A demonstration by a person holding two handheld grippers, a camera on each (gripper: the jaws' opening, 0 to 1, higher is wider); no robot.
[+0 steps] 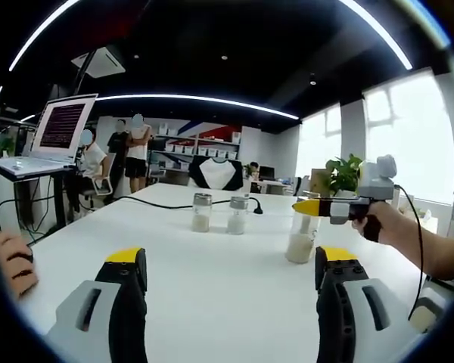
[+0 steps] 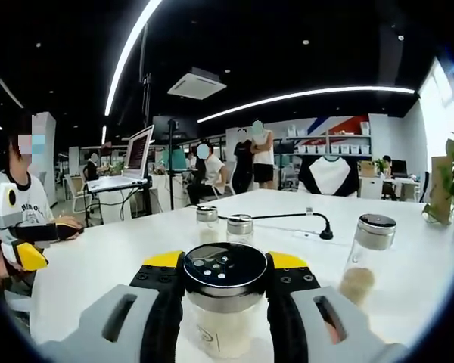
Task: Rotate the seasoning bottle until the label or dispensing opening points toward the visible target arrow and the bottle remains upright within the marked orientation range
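While the right tool point(image 2: 225, 302) pinches the seasoning bottle point(image 2: 225, 308), glass, black perforated lid, pale powder, left tool point(image 1: 231, 280) spread.

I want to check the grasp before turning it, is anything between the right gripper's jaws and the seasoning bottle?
Nothing visible. In the right gripper view, the right gripper has its jaws against both sides of the seasoning bottle, just below its black perforated cap. The other bottles stand farther back on the white table.

Bottle point(image 2: 225, 302) between right tongs point(image 2: 225, 274); jars point(image 2: 240, 227) behind
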